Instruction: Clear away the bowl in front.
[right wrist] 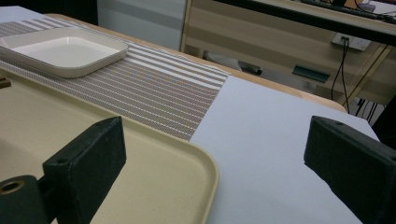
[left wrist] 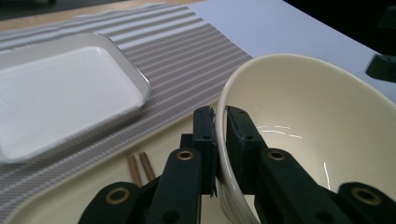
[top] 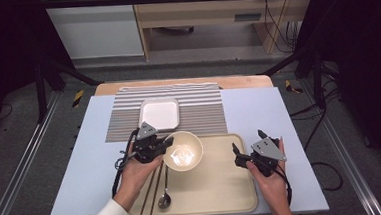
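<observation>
A cream bowl [top: 183, 151] is at the far left part of the beige tray [top: 218, 186]. My left gripper [top: 162, 145] is shut on the bowl's left rim. In the left gripper view the left gripper [left wrist: 220, 114] has one jaw outside the bowl [left wrist: 308, 121] and one inside its wall. Whether the bowl rests on the tray or hangs just above it I cannot tell. My right gripper [top: 248, 141] hovers over the tray's right side, open with nothing between its jaws. In its own view the right gripper [right wrist: 217, 135] stands wide over the tray's corner [right wrist: 154, 182].
Dark chopsticks [top: 151, 189] and a metal spoon [top: 165, 195] lie on the tray's left. A white square plate [top: 159, 113] sits on a striped placemat [top: 203, 109] beyond the tray. The pale blue table top [top: 258, 108] extends right of the mat.
</observation>
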`<state>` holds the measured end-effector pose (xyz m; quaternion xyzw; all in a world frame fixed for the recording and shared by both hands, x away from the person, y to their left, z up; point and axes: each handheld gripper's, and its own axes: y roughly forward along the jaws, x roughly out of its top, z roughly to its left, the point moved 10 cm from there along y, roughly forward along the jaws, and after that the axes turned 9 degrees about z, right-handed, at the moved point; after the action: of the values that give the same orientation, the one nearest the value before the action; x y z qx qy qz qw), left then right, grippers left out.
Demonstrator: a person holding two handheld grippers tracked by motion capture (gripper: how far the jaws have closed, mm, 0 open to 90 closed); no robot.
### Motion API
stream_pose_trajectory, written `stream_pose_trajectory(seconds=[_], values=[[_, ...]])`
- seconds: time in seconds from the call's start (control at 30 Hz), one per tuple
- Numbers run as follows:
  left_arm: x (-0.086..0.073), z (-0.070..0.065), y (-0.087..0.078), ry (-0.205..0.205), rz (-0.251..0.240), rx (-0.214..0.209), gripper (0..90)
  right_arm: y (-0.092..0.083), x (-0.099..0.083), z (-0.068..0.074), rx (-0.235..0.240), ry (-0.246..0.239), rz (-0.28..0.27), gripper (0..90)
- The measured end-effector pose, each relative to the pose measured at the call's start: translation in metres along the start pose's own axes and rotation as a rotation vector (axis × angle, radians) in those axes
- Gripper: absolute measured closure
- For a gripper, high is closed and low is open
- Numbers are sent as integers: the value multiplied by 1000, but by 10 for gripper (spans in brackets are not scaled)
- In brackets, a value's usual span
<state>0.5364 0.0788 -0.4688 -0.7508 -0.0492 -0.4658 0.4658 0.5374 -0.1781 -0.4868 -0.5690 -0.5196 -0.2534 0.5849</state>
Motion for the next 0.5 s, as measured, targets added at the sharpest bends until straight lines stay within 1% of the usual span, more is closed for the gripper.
stream_pose_trajectory(seconds=[0.17,0.27,0.3,0.4,0.5], values=[[-13,-17,0,35,26,-35,824,1,-1,0,-2,-1,3,56],[-19,-24,-1,37,29,-51,824,1,-1,0,-2,-2,3,56],[-20,-25,-1,44,33,-52,824,1,-1,0,-2,-1,3,56],[-26,-29,0,47,39,-61,824,1,-1,0,-3,-2,4,56],[-32,-34,1,45,49,-79,824,1,-1,0,-2,-3,3,56]])
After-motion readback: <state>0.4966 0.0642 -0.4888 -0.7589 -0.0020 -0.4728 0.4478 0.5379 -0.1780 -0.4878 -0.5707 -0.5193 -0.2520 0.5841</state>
